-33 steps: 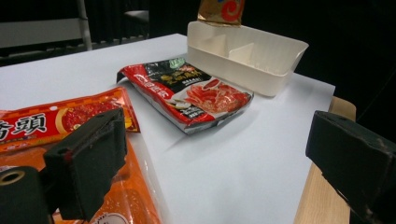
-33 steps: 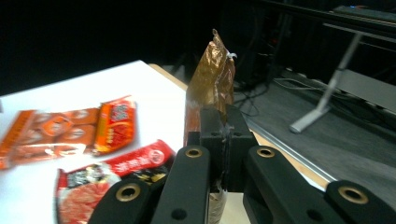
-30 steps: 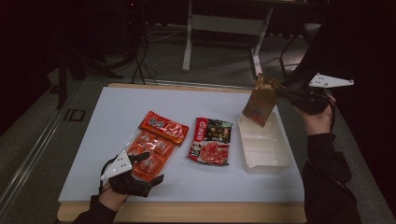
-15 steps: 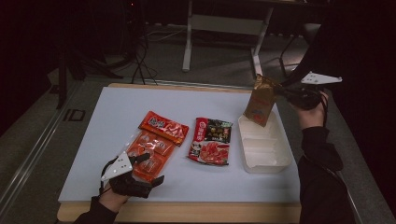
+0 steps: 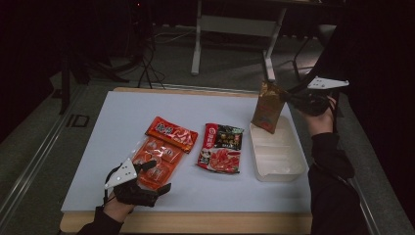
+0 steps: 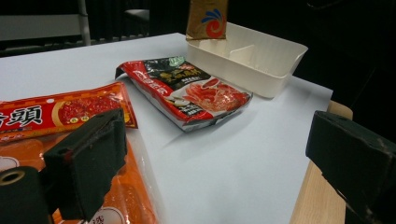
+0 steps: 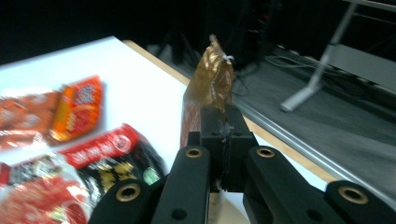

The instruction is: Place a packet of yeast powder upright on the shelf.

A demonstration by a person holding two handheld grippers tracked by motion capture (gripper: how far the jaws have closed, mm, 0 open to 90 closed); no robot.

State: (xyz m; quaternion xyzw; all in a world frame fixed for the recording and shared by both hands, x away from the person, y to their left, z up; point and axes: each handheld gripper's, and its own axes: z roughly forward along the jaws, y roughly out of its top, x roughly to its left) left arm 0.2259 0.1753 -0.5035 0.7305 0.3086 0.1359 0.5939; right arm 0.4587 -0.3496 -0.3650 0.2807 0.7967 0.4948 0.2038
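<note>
A brown foil packet [image 5: 268,108] hangs upright over the far end of the white divided tray [image 5: 288,169], with my right gripper [image 5: 292,99] shut on its upper edge. In the right gripper view the jaws [image 7: 226,126] pinch the brown packet [image 7: 209,79]. My left gripper [image 5: 155,177] stands open at the table's near left. One jaw is over the near end of a clear orange snack packet [image 5: 157,157] and the other is beside it. In the left gripper view the left gripper [image 6: 219,163] is wide open, with the orange packet [image 6: 119,196] under the left jaw.
A red-orange packet [image 5: 172,133] lies across the far end of the orange one. A red and black sauce packet [image 5: 221,147] lies mid-table, left of the tray. The white table top [image 5: 122,115] has a wooden front edge [image 5: 195,223]. Dark floor and table legs lie beyond.
My right gripper has carried the brown packet slightly left and down towards the tray's far end. The left gripper has barely moved.
</note>
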